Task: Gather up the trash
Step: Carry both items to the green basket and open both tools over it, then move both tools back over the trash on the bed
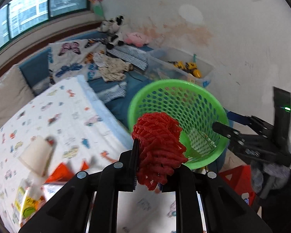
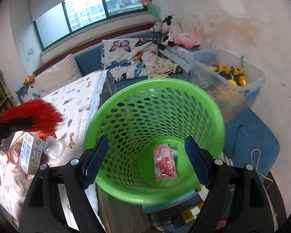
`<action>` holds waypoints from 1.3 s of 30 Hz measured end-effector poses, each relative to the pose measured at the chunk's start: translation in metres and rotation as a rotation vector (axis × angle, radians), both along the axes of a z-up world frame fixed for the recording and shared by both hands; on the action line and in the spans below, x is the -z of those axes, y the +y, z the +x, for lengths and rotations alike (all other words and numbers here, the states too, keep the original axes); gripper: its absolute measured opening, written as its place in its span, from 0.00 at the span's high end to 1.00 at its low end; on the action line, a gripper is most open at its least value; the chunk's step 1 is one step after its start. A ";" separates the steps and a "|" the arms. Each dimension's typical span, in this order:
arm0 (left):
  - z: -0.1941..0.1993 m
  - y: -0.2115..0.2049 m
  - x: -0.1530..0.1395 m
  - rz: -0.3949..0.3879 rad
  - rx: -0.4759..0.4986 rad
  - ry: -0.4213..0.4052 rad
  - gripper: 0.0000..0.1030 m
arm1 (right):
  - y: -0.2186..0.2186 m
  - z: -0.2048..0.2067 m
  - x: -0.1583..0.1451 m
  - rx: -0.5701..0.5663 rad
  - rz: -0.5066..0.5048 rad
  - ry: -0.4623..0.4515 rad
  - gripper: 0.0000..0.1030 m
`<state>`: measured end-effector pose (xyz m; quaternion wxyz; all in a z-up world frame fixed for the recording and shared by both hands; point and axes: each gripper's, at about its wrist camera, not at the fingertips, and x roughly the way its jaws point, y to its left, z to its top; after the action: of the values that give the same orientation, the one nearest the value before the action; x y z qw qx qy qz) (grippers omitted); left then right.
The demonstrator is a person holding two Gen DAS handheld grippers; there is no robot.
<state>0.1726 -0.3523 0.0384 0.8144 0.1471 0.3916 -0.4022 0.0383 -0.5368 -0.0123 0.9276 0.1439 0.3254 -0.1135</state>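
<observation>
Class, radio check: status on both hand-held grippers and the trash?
Left hand-held gripper shut on red mesh wad. Right hand-held gripper open over green basket. Path clear.

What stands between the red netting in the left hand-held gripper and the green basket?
Nothing visible. The left hand-held gripper holds the red netting just short of the green basket, whose mouth is open. The right hand-held gripper hangs open over the rim and may crowd the drop.

Stained white wall (image 2: 261,29), daylit window (image 2: 87,13)
</observation>
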 end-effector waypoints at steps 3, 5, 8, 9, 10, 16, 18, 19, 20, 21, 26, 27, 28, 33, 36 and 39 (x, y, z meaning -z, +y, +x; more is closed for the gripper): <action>0.000 -0.021 0.007 0.013 0.019 0.030 0.85 | -0.001 -0.013 0.000 0.013 0.009 -0.008 0.20; 0.001 -0.033 0.014 0.016 0.031 0.053 0.84 | -0.002 -0.020 0.002 0.025 0.014 -0.010 0.20; 0.004 -0.046 0.023 0.026 0.032 0.066 0.76 | -0.002 -0.029 0.005 0.040 0.028 -0.009 0.20; 0.005 -0.049 0.026 0.020 0.034 0.078 0.69 | -0.003 -0.032 0.008 0.045 0.037 -0.007 0.20; 0.005 -0.051 0.029 0.016 0.030 0.087 0.58 | -0.003 -0.034 0.009 0.048 0.041 -0.005 0.20; 0.002 -0.053 0.030 -0.013 0.021 0.087 0.42 | -0.001 -0.042 0.013 0.059 0.054 -0.003 0.20; -0.001 -0.046 0.025 -0.018 0.013 0.066 0.42 | 0.001 -0.044 0.013 0.055 0.055 -0.006 0.20; -0.004 -0.041 0.022 -0.020 0.009 0.053 0.41 | 0.003 -0.045 0.013 0.053 0.054 -0.007 0.20; -0.005 -0.037 0.020 -0.025 0.008 0.045 0.41 | 0.005 -0.045 0.013 0.048 0.054 -0.009 0.20; -0.007 -0.028 0.016 -0.029 -0.003 0.029 0.40 | 0.007 -0.045 0.013 0.044 0.055 -0.009 0.20; -0.017 0.017 0.006 -0.049 -0.058 0.008 0.39 | 0.021 -0.041 0.012 0.005 0.064 -0.014 0.20; -0.019 0.026 0.004 -0.050 -0.068 0.000 0.38 | 0.024 -0.041 0.012 -0.003 0.064 -0.016 0.20; -0.021 0.036 0.004 -0.050 -0.081 -0.007 0.37 | 0.029 -0.039 0.010 -0.015 0.063 -0.019 0.20; -0.026 0.093 0.000 -0.047 -0.156 -0.033 0.37 | 0.050 -0.033 0.003 -0.069 0.053 -0.033 0.20; -0.023 0.130 -0.002 -0.053 -0.219 -0.029 0.37 | 0.064 -0.026 0.000 -0.103 0.053 -0.039 0.20; -0.018 0.167 -0.005 -0.063 -0.288 -0.039 0.36 | 0.081 -0.020 -0.003 -0.145 0.050 -0.040 0.20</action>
<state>0.1541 -0.1851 0.0430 0.8752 0.0717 0.3800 -0.2905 0.0180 -0.4560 -0.0095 0.9359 0.1453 0.3189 -0.0350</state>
